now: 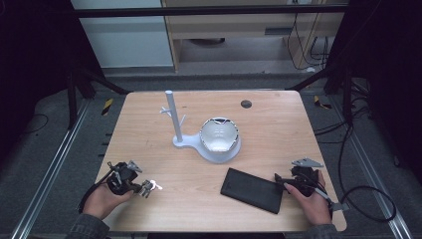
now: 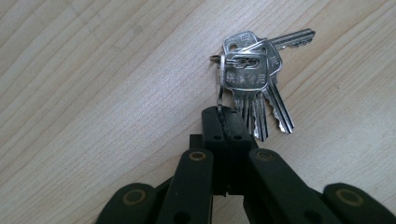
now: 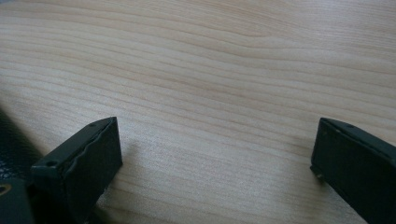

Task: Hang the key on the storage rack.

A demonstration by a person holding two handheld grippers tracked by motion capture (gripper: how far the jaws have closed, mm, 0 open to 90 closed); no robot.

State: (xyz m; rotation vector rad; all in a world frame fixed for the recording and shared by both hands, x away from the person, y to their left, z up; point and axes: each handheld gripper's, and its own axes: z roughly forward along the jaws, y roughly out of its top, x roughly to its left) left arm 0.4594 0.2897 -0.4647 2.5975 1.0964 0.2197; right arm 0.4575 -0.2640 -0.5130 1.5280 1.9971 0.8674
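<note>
A bunch of silver keys (image 2: 252, 77) on a thin ring (image 2: 220, 88) lies on the wooden table (image 2: 93, 70). My left gripper (image 2: 226, 117) is shut, and its two jaws pinch the ring at its near edge. From above, the keys (image 1: 151, 186) lie just beyond the left gripper (image 1: 141, 187) near the table's front left. My right gripper (image 3: 217, 168) stands open over bare wood with nothing between its jaws. It rests at the front right (image 1: 284, 183), next to a flat black case (image 1: 253, 189).
A grey key stand with an upright pole (image 1: 171, 115) and small pegs rises mid-table. Its round dish (image 1: 219, 152) holds a shiny crumpled object (image 1: 219, 133). A dark round spot (image 1: 246, 104) marks the far side. The black case's edge (image 3: 8, 140) lies left of the right jaws.
</note>
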